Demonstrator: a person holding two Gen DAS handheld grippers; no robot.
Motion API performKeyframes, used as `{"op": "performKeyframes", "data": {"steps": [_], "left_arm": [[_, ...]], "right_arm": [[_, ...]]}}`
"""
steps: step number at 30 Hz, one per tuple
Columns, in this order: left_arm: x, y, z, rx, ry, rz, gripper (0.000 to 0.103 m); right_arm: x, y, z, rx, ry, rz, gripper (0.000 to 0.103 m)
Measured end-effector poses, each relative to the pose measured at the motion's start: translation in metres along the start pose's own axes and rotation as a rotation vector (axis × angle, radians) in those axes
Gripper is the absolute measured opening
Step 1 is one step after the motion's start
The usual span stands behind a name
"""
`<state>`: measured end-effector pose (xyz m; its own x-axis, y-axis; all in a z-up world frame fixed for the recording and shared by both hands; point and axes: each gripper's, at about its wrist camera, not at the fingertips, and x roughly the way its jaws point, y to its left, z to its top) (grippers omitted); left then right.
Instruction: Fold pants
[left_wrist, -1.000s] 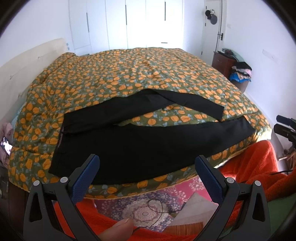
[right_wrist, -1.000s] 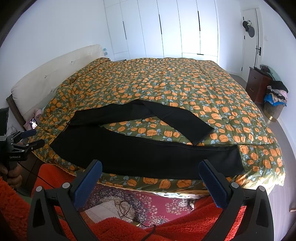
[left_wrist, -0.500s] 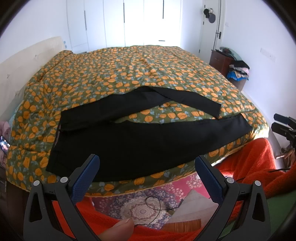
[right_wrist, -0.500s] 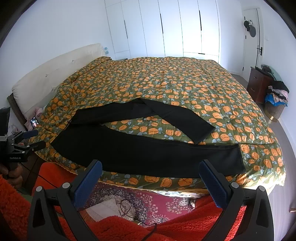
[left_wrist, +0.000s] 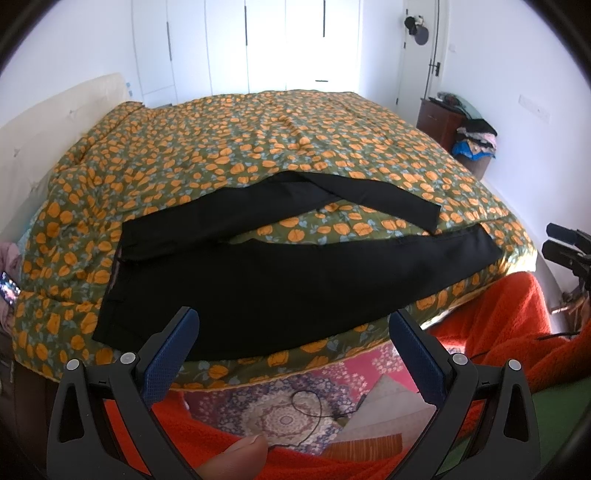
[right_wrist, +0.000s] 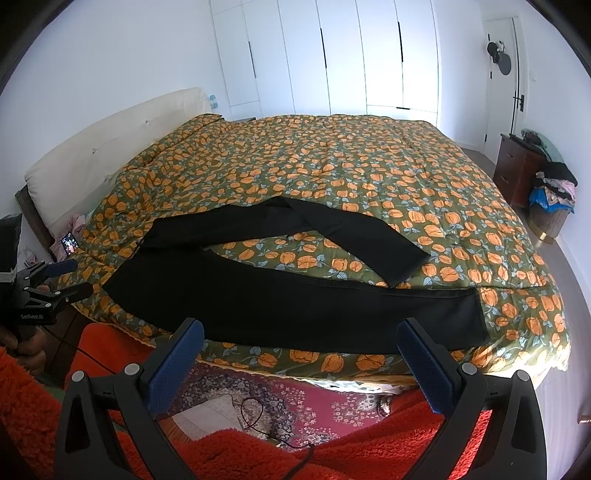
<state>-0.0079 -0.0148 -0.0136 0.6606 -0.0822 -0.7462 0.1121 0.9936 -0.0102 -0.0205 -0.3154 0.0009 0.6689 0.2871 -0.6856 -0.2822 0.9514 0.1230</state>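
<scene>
Black pants (left_wrist: 280, 280) lie spread on the floral quilt (left_wrist: 280, 147) near the bed's front edge, one leg stretched along the edge, the other bent back across itself farther in. The left gripper (left_wrist: 293, 332) hangs above the rug (left_wrist: 284, 417), jaws wide apart, clear of the pants.

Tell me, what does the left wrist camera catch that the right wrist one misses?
Only the left wrist view shows a thumb tip at the bottom edge and the right claw from outside, at the right edge. Only the right wrist view shows the left claw from outside, at the left edge, and a lit phone beside the bed. Both show the black pants spread on the flowered quilt, one leg bent back, the white wardrobe, and an open claw in front: left claw, right claw.
</scene>
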Motion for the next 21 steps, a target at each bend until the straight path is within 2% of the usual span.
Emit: {"op": "performKeyframes", "data": {"steps": [21], "left_arm": [[0.0,0.0003,-0.0024,-0.003,0.0,-0.001,0.103]], "right_arm": [[-0.0002,0.0069,-0.0021,0.0,0.004,0.01,0.103]]}}
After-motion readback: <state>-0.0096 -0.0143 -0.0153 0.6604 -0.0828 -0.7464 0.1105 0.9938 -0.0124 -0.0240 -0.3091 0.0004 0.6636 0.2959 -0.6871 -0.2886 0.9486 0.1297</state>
